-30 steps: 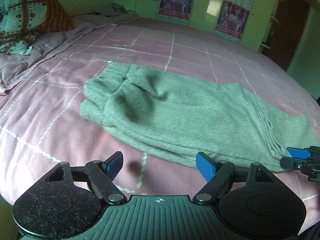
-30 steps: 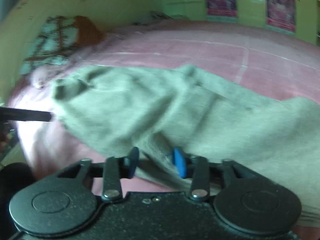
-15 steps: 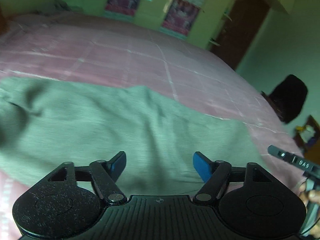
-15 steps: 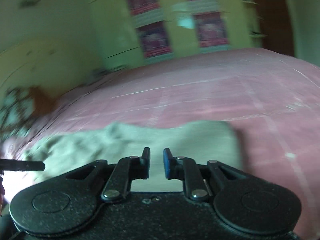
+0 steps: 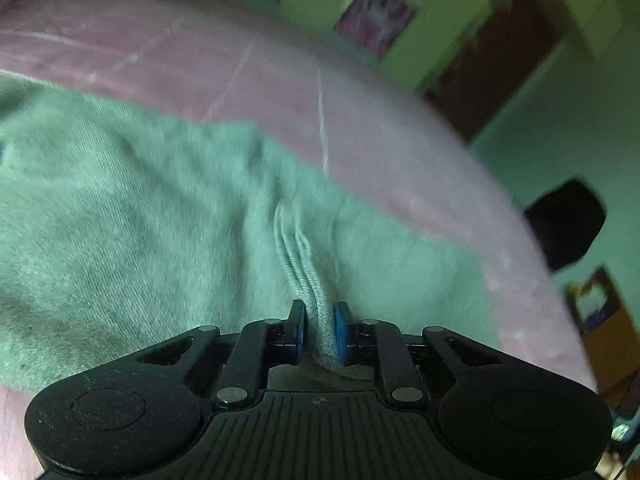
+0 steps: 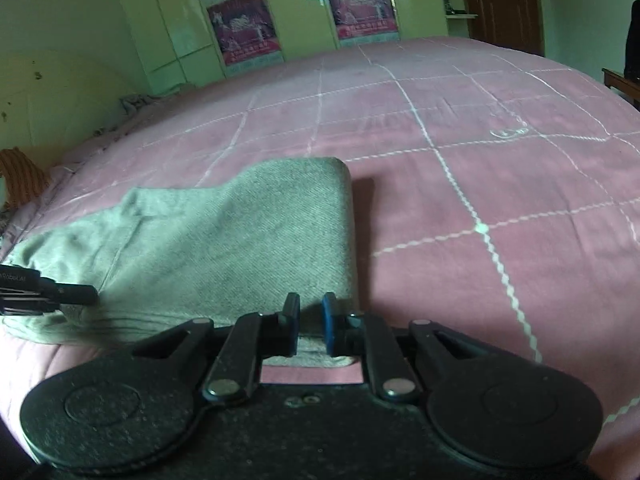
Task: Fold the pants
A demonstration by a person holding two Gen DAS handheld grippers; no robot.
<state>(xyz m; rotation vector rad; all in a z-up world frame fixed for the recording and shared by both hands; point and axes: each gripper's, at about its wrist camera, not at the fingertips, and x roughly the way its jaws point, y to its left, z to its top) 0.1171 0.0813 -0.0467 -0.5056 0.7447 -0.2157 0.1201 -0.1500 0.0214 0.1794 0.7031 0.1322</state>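
Note:
Grey-green pants (image 5: 140, 220) lie folded lengthwise on a pink checked bedspread (image 5: 360, 120). My left gripper (image 5: 320, 320) has its jaws closing hard on a bunched ridge of the pants' layered edge, which stands up between the blue pads. In the right wrist view the pants (image 6: 240, 240) end in a straight folded edge. My right gripper (image 6: 311, 316) sits at their near corner, jaws closing, with the fabric edge pinched between the pads. A black part of the left gripper (image 6: 48, 294) pokes in over the cloth at the far left.
The bedspread (image 6: 480, 140) stretches wide to the right of the pants and beyond them. Green wardrobe doors with posters (image 6: 240, 28) line the far wall, and a brown door (image 6: 500, 0) stands at the right. A dark chair (image 5: 566, 224) stands past the bed's edge, an orange pillow (image 6: 20, 176) at left.
Both grippers swept sideways along the pants and came down onto the near edge. Both went from open to closed, and cloth now bunches between the left pads.

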